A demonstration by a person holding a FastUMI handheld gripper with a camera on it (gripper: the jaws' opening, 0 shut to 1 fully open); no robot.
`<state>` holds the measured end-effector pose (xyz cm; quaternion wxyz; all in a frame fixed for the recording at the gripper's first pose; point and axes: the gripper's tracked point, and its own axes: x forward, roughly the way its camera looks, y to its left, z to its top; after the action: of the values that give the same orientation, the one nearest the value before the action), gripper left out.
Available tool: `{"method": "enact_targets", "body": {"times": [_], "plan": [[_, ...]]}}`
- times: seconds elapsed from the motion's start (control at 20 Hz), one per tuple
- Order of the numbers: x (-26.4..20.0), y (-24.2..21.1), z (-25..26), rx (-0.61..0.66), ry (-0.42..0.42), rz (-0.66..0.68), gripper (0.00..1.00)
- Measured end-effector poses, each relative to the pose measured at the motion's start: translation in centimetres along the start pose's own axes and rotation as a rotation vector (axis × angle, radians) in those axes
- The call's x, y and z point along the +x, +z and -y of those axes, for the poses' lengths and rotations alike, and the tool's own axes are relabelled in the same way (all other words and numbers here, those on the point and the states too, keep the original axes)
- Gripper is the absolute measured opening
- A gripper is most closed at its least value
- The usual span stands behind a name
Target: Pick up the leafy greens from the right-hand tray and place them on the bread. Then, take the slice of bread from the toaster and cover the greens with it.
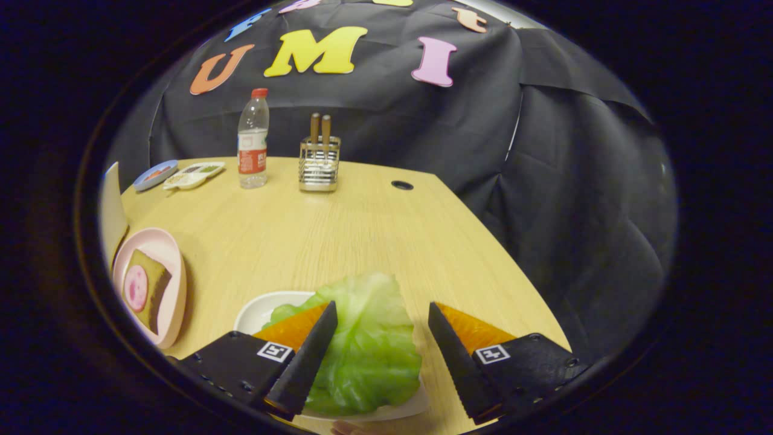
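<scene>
Your gripper (381, 338) sits at the bottom centre of the frame with its fingers spread wide, one on each side of the leafy greens (362, 338), and neither finger is pressing on the leaf. The greens lie in the white tray (256, 311) at the lower centre of the frame, between the fingers and slightly ahead of them. The pink plate (175, 284) at the lower left carries the bread (151, 287), which has a pink round slice (136, 288) on top. Risk one: if you close the fingers too high, you are likely to pinch only the leaf edge, and the leaf may tear or slip free during the carry. Risk two: if you close too low, the fingers may catch the tray rim and drag the tray across the desk (338, 229). Risk three: the plate lies well apart from the tray, so a loose leaf could drop on the desk before it reaches the bread. Count: one leaf of greens, one white tray, one pink plate, one slice of bread on it, one water bottle (253, 139), one utensil holder (319, 163) with two handles, and two small dishes (181, 175) at the upper left.
</scene>
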<state>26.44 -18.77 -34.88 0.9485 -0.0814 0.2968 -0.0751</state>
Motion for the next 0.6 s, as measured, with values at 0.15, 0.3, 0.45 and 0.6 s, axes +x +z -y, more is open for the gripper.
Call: {"method": "enact_targets", "body": {"times": [0.15, 0.3, 0.45, 0.6], "plan": [[0.3, 0.0, -0.3, -0.013, 0.007, -0.005, 0.68], [0.7, 0.2, 0.5, -0.051, -0.033, -0.007, 0.46], [0.8, 0.5, 1.6, -0.048, -0.07, 0.003, 0.09], [0.0, 1.2, 1.7, -0.014, -0.055, 0.02, 0.01]]}}
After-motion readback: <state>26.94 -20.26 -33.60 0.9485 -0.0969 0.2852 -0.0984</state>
